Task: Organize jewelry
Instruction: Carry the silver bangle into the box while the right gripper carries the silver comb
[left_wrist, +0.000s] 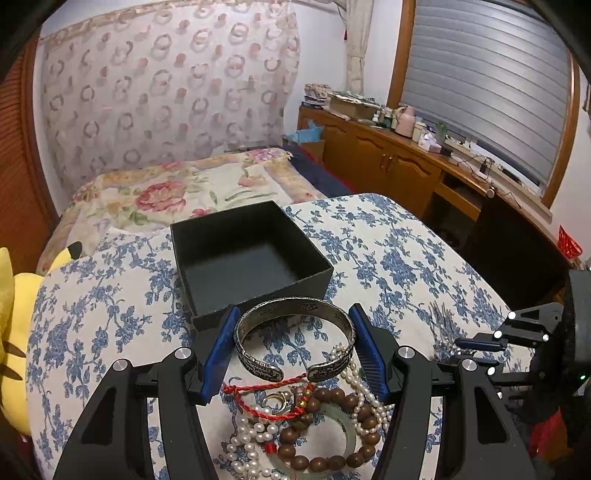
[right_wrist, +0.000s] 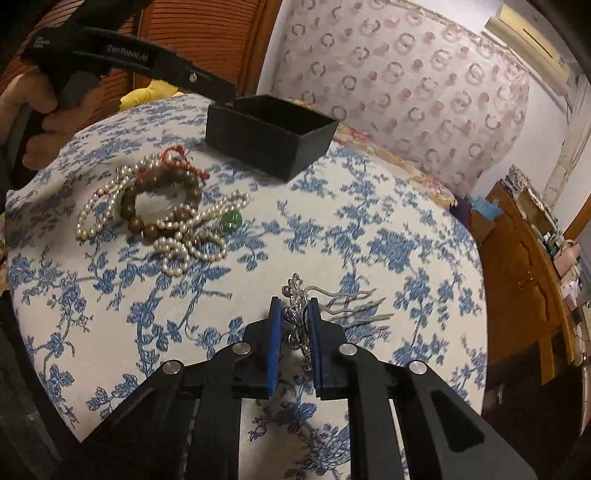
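My left gripper (left_wrist: 293, 314) is shut on a silver cuff bracelet (left_wrist: 295, 338) and holds it above the jewelry pile (left_wrist: 306, 424) of pearl strands, brown wooden beads, red cord and a jade bangle. An empty black box (left_wrist: 251, 254) stands just beyond it. My right gripper (right_wrist: 293, 306) is shut on a silver hair comb (right_wrist: 299, 314) whose grey tines stick out to the right, low over the cloth. The right wrist view also shows the pile (right_wrist: 162, 210) and the box (right_wrist: 271, 133) farther off, with the left gripper's arm above them.
All sits on a blue-flowered cloth (left_wrist: 388, 258) over a rounded surface. A yellow plush toy (left_wrist: 14, 332) lies at the left edge. A bed (left_wrist: 184, 188) lies behind, and a wooden cabinet (left_wrist: 388, 155) with clutter stands at the right.
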